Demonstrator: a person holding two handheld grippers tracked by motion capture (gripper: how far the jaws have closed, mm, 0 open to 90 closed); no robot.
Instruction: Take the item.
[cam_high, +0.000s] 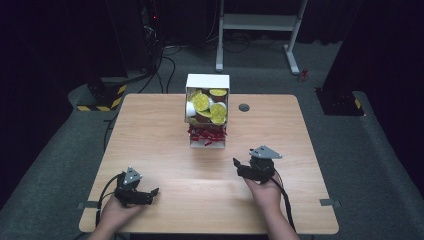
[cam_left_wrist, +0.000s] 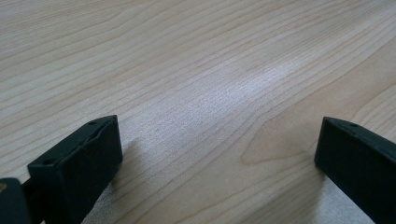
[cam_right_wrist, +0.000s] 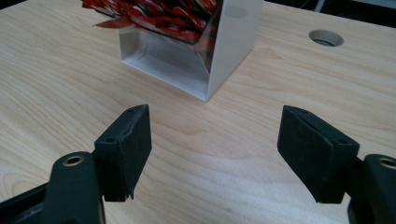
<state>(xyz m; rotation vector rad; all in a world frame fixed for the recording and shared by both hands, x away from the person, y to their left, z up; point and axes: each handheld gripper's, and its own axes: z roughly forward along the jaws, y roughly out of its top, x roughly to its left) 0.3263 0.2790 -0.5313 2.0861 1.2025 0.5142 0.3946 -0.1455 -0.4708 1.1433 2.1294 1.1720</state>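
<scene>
A white open-fronted box (cam_high: 207, 82) stands at the table's far middle. Its upper part holds several yellow-lidded cups (cam_high: 202, 101) and its lower tray holds red packets (cam_high: 206, 134). My left gripper (cam_high: 150, 194) rests low at the near left of the wooden table (cam_high: 165, 150), open, with only bare wood between its jaws (cam_left_wrist: 217, 149). My right gripper (cam_high: 239, 167) sits right of centre, a short way in front of the box. It is open with nothing between its jaws (cam_right_wrist: 215, 140), and it faces the box's white corner (cam_right_wrist: 233, 42) and the red packets (cam_right_wrist: 159, 14).
A round cable hole (cam_high: 244, 107) lies in the tabletop just right of the box, also seen in the right gripper view (cam_right_wrist: 326, 37). Beyond the table, a white desk frame (cam_high: 257, 22), floor cables and a yellow-black striped base (cam_high: 102, 97) stand on grey carpet.
</scene>
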